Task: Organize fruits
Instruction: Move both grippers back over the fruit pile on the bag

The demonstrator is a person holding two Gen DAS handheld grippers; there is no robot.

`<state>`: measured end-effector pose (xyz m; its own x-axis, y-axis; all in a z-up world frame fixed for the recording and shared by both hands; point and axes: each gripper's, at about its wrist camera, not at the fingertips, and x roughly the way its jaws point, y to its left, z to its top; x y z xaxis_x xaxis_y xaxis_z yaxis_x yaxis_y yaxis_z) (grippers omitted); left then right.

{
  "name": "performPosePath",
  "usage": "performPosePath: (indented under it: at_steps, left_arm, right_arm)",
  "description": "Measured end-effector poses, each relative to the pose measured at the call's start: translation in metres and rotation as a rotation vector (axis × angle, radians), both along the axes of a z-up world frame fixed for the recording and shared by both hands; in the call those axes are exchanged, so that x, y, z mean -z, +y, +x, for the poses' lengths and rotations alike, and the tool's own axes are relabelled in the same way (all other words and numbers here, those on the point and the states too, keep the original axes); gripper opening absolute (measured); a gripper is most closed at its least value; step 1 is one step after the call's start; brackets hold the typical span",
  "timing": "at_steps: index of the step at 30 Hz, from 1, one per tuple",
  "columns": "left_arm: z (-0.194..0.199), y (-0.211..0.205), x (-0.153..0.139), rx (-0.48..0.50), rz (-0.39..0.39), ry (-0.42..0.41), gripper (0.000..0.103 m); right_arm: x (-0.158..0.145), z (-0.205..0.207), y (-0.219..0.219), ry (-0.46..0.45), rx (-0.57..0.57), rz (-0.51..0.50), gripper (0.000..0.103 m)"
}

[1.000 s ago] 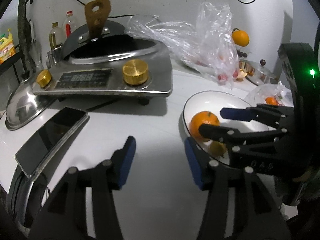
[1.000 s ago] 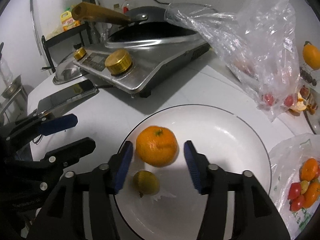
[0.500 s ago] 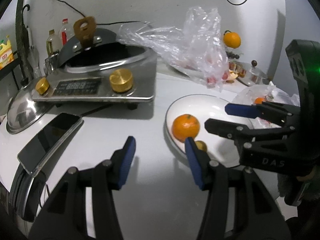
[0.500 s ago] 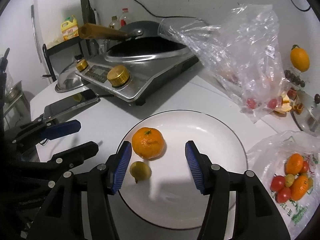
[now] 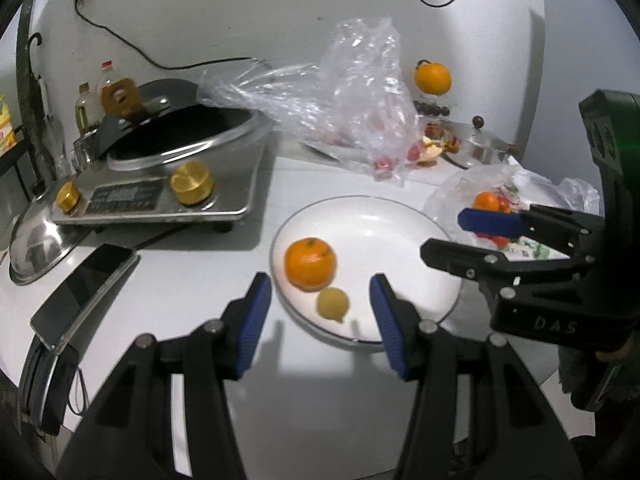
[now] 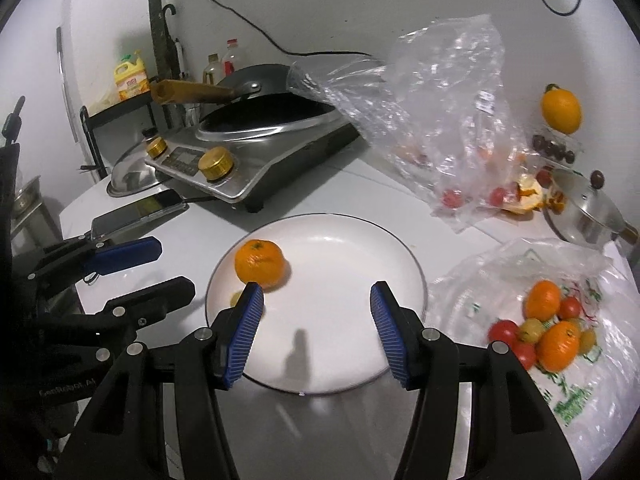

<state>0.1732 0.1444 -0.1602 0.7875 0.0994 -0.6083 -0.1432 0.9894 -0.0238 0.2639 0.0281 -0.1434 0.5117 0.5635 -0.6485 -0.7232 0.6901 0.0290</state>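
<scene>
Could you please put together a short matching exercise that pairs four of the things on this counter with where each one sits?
Things:
1. mandarin
2. phone
3. cherry tomatoes
4. wok

Places:
A. in the printed plastic bag to the right of the plate
B. on the white plate, next to a small yellow fruit
C. on the steel cooker with gold knobs
D. flat on the counter, in front of the cooker, left of the plate

Pairs: 1-B, 2-D, 3-A, 4-C
</scene>
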Motion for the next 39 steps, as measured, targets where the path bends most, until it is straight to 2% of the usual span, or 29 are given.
performPosePath:
  at_steps: [22, 39]
  left_arm:
    - [0.033, -0.089, -0.009, 0.103, 0.031, 0.01, 0.053]
    - [0.067, -0.138, -0.002, 0.168, 0.063, 0.052, 0.053]
  right_arm:
    - [-0.007, 0.012, -0.114, -0.023, 0.137, 0.037, 0.059]
    - [0.006, 0.038, -0.172, -0.012, 0.224, 0.043, 0.059]
